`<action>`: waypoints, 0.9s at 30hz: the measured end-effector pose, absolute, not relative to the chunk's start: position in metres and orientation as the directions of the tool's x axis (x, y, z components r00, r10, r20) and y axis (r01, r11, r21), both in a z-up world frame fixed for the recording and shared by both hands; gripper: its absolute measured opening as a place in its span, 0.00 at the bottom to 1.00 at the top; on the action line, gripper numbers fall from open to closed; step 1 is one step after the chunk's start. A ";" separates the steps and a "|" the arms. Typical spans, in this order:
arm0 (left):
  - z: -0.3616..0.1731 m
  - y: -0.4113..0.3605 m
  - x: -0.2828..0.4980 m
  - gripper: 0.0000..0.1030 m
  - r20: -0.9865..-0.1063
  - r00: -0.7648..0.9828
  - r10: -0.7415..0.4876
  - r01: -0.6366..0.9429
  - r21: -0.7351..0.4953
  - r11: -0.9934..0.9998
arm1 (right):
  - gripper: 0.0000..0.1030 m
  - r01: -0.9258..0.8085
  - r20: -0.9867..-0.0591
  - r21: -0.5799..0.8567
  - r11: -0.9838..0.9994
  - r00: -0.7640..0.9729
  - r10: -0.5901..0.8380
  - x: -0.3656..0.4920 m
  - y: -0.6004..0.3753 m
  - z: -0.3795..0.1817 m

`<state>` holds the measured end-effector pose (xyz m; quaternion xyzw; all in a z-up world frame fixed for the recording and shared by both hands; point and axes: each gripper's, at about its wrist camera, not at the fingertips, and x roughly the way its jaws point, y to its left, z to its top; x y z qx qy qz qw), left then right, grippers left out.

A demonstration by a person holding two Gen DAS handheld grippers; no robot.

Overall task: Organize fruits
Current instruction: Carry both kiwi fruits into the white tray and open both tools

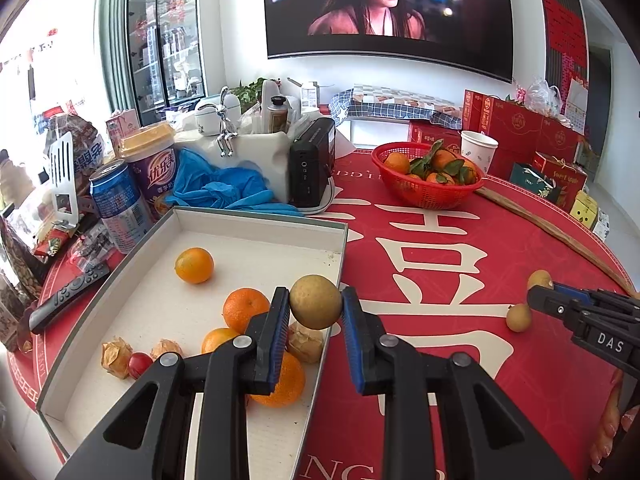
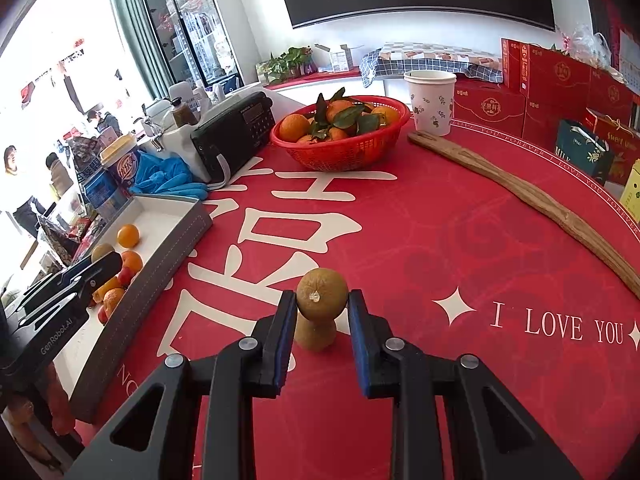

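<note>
The left gripper (image 1: 316, 308) is pinching a small brown round fruit (image 1: 315, 301) between its blue pads, right over the edge of the grey box (image 1: 256, 224). Inside the box lie oranges (image 1: 194, 265), papery husk fruits (image 1: 116, 356) and a little red tomato (image 1: 139, 364).

The right gripper (image 2: 322, 308) is pinching another brown fruit (image 2: 322, 294) above the red tablecloth (image 2: 440, 240). One more brown fruit (image 2: 315, 335) sits on the cloth just under it.

Farther back is a red basket (image 2: 340, 152) full of leafy oranges, with a paper cup (image 2: 431, 102) near it and a long wooden stick (image 2: 520, 192) beside them
</note>
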<state>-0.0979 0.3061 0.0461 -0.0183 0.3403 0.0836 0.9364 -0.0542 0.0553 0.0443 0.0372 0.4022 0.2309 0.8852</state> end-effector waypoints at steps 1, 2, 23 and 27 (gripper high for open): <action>0.046 0.306 -0.098 0.28 -0.640 0.755 0.144 -0.170 0.021 0.985 | 0.26 -0.379 -0.693 0.253 0.890 0.571 0.440 -0.054 0.055 0.045; 0.046 0.307 -0.098 0.28 -0.640 0.755 0.143 -0.170 0.020 0.985 | 0.26 -0.380 -0.691 0.254 0.890 0.572 0.441 -0.055 0.055 0.045; 0.042 0.397 -0.113 0.28 -0.694 0.691 0.205 -0.357 -0.081 0.931 | 0.26 -0.610 -0.692 0.266 0.746 0.418 0.589 -0.067 0.188 0.070; 0.034 0.407 -0.113 0.28 -0.722 0.665 0.190 -0.370 -0.097 0.924 | 0.26 -0.634 -0.724 0.276 0.723 0.357 0.590 -0.059 0.224 0.064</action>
